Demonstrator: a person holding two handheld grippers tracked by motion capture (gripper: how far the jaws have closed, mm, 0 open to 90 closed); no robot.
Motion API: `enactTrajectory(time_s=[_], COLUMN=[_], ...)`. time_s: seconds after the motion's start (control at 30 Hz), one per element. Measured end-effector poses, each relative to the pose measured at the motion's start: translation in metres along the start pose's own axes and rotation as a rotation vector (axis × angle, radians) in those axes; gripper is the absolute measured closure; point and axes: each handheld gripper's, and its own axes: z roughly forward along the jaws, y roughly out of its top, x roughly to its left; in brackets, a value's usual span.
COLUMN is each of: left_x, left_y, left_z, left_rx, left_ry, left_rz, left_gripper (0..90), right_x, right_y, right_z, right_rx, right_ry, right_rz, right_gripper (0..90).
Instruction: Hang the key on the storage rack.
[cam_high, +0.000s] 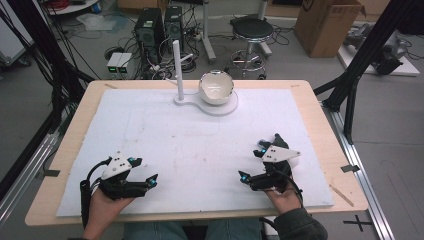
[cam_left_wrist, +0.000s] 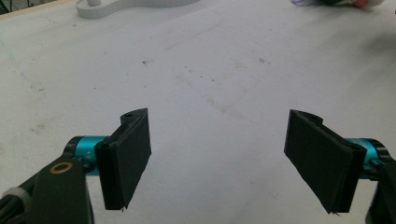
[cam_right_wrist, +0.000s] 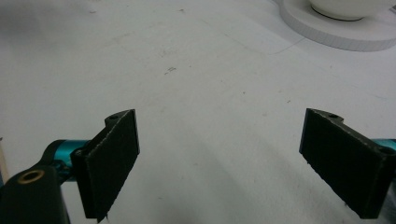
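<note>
Left gripper (cam_high: 146, 172): jaws wide, empty, resting near table edge.
Right gripper (cam_high: 251, 164): same.
Bowl (cam_high: 216, 87): on white stand (cam_high: 225, 107), untouched.
Progress: nothing begun.

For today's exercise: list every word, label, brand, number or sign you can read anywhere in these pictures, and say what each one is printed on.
No text can be read anywhere.
Cardboard box, dark round mark at its top left: too blurred to read.
Small white boxes on the floor: no print can be made out.
White bowl, its white stand, the white mat and both hand-held grippers: no lettering to be seen.
</note>
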Motion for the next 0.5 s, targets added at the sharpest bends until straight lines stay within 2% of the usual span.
enactTrajectory(time_s=[0.23,0.5], left_x=[0.0009,0.0], left_y=[-0.0002,-0.0011], left_z=[0.0039,0.0012], left_rx=[0.009,0.005], left_ry=[-0.003,0.001], left_rz=[-0.002,-0.007], left_gripper=[23.1,22.2], right_x=[-0.0031,0.001], right_y=[-0.001,0.0001], right_z=[-0.0008,-0.0001], right_rx=[-0.004,0.001], right_ry=[0.0,0.007], right_rz=[0.009,-0.004], right_gripper=[11.3,11.3])
